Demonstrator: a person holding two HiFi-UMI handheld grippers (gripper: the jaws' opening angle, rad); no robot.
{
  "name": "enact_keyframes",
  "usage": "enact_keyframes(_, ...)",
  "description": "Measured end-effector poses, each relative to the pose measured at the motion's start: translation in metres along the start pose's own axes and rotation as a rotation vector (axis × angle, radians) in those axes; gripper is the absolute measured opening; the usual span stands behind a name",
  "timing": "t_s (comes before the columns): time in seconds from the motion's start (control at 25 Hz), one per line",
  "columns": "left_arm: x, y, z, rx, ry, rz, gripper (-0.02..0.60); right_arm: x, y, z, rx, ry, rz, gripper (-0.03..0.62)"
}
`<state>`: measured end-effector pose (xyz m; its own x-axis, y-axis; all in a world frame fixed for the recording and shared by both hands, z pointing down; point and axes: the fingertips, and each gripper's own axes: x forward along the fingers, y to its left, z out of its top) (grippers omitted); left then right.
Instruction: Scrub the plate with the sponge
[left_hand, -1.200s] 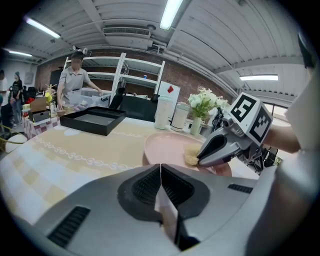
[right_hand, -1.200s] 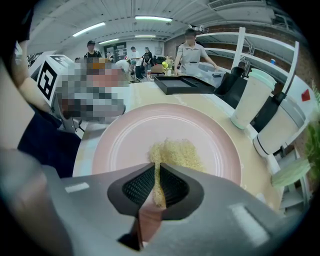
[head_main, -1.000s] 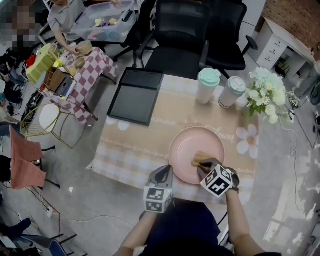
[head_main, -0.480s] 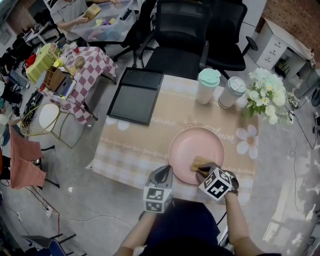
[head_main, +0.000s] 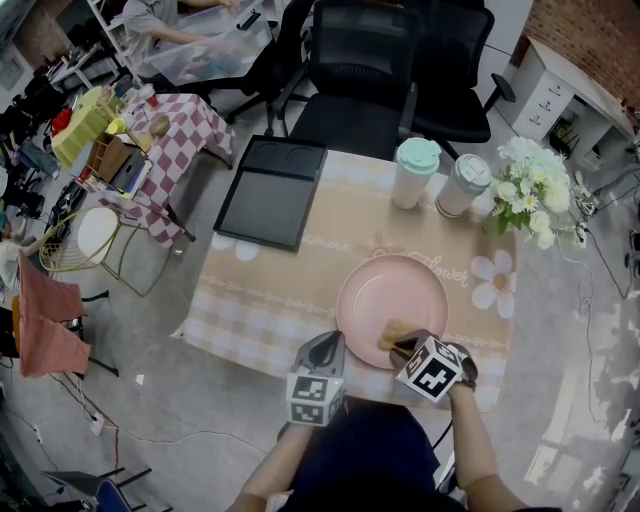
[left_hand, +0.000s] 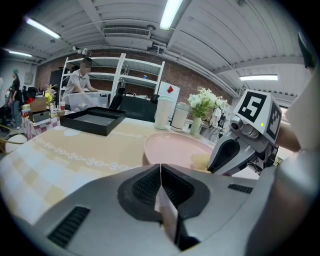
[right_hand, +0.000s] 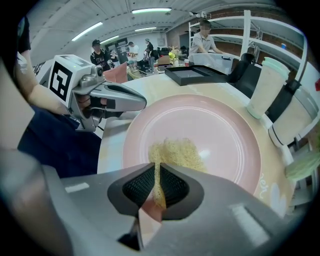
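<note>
A round pink plate (head_main: 392, 300) lies on the patterned tablecloth near the table's front edge; the same plate (right_hand: 200, 135) fills the right gripper view. My right gripper (head_main: 401, 343) is shut on a yellow sponge (head_main: 395, 331), which rests on the plate's near part. The sponge (right_hand: 176, 152) is pinched thin between the jaws and spreads out ahead of them. My left gripper (head_main: 330, 350) is shut with nothing in it, just left of the plate at the table's front edge. From the left gripper view the plate (left_hand: 172, 146) and sponge (left_hand: 201, 161) lie ahead on the right.
A black tray (head_main: 271, 192) lies at the table's back left. Two tumblers, one mint-lidded (head_main: 415, 172) and one grey (head_main: 463, 184), stand behind the plate beside white flowers (head_main: 530, 188). Black office chairs (head_main: 360, 70) stand beyond the table. People are working at the far left.
My right gripper and the sponge have slid a little toward the plate's near edge. The left gripper has stayed put.
</note>
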<state>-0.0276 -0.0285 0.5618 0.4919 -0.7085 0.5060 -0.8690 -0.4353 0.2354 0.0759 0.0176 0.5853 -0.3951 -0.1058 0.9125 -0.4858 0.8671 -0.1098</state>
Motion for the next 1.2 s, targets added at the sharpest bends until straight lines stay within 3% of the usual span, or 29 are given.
enact_keyframes(0.36,-0.001,-0.004,0.002,0.005,-0.005,-0.008,0.012,-0.001,0.009,-0.003,-0.038,0.057,0.062,0.032)
enact_keyframes(0.72,-0.003,-0.007,0.002,0.009,-0.004,-0.011,0.012,-0.004,0.020,0.001,-0.082,0.126,0.196,0.032)
enact_keyframes(0.92,-0.003,-0.007,0.001,0.013,-0.004,-0.013,0.012,-0.004,0.018,-0.012,-0.037,0.179,0.212,0.032)
enact_keyframes(1.2,-0.002,-0.006,0.001,0.012,-0.005,-0.016,0.012,-0.009,0.026,-0.005,-0.009,0.148,0.262,0.032)
